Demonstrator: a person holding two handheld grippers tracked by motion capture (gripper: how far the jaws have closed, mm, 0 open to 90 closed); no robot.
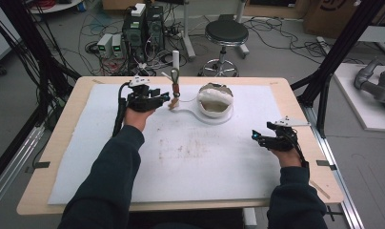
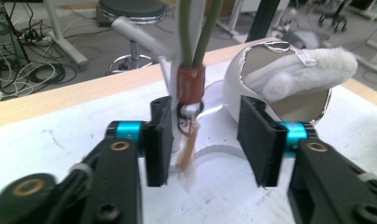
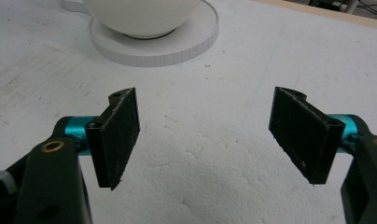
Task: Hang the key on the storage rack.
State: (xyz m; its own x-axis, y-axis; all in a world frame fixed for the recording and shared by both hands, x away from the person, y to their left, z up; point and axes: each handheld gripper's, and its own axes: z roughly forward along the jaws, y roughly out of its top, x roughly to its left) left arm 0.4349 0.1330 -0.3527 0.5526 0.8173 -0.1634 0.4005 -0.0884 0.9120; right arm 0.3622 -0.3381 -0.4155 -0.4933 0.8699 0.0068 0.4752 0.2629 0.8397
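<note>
Two grippers, both spread: left gripper [image 1: 167, 98] at upper centre beside one brown-collared stem [image 2: 191, 84]; right gripper [image 1: 255, 137] at right, holding nothing. One white bowl [image 1: 215, 101] on one saucer [image 3: 186, 44], upper centre of table [image 1: 295, 109].

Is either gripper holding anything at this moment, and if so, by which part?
Nothing is held. The left gripper is open around the hanging strap's brown end, not clamped. The right gripper is open over bare white mat.

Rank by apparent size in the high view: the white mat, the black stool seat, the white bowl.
1. white mat, by far largest.
2. black stool seat.
3. white bowl, close to the seat; the stool stands farther off, so that order is unsure.
</note>
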